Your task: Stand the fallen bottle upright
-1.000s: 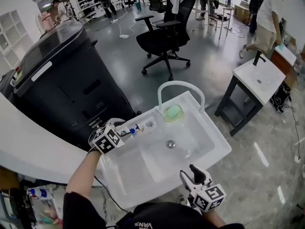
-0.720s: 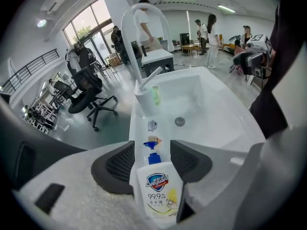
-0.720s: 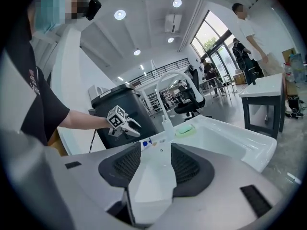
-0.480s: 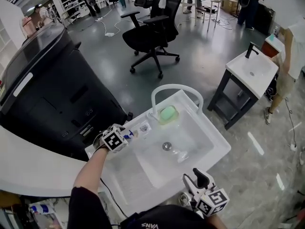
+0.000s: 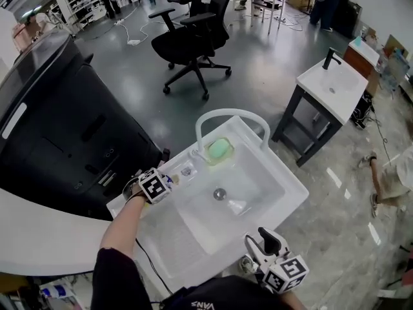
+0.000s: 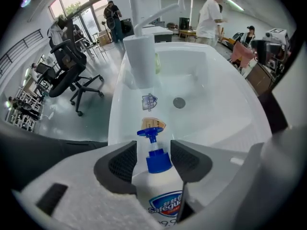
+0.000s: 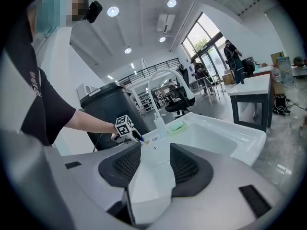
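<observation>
Approach: left gripper (image 6: 153,153), jaws just opened wide, has the fallen bottle (image 6: 160,200) between them, unpinched. Next, I reckon: close, then tip it upright.

From here I find the bottle (image 6: 160,195) lying on the sink's (image 5: 290,179) left ledge, between the left hand-held gripper's (image 6: 153,159) jaws, which have just been opening. The drain (image 5: 220,193) sits mid-basin, the soap dish (image 5: 219,149) behind it under the faucet (image 5: 232,113). The right hand-held gripper (image 5: 265,236) is at the near rim. A bin (image 5: 58,128) stands left of the sink.
</observation>
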The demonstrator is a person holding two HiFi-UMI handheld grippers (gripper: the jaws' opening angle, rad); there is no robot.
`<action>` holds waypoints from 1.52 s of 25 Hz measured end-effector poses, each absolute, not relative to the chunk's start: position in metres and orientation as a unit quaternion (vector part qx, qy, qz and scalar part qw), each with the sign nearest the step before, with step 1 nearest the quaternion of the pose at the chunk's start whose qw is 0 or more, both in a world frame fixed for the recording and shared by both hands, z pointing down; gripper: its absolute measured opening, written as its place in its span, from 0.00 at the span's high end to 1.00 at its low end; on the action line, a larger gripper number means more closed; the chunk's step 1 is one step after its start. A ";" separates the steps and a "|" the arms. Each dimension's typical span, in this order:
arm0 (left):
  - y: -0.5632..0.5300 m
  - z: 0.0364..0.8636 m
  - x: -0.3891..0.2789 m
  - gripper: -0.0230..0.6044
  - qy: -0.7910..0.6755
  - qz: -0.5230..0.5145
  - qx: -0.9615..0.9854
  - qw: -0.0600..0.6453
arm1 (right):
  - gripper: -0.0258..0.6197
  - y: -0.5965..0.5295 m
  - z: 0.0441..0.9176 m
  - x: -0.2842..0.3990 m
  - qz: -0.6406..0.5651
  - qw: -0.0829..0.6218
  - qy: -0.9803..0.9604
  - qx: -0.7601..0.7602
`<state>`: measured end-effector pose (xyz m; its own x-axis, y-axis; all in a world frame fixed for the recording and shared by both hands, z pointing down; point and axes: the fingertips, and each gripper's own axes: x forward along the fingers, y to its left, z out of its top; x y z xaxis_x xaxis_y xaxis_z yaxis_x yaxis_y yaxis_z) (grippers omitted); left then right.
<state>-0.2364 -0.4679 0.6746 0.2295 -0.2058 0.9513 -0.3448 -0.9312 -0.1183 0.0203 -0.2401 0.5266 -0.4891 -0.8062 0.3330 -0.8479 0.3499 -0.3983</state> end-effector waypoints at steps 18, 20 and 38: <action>-0.454 0.680 -0.245 0.71 -0.164 0.620 0.766 0.043 | 0.67 -0.238 0.522 0.027 0.262 0.035 -0.818 0.512; -0.456 0.672 -0.244 0.71 -0.179 0.610 0.770 0.043 | 0.67 -0.238 0.521 0.026 0.261 0.035 -0.821 0.507; -0.474 0.555 -0.237 0.72 -0.391 0.385 0.836 0.005 | 0.67 -0.242 0.506 0.020 0.244 0.029 -0.844 0.477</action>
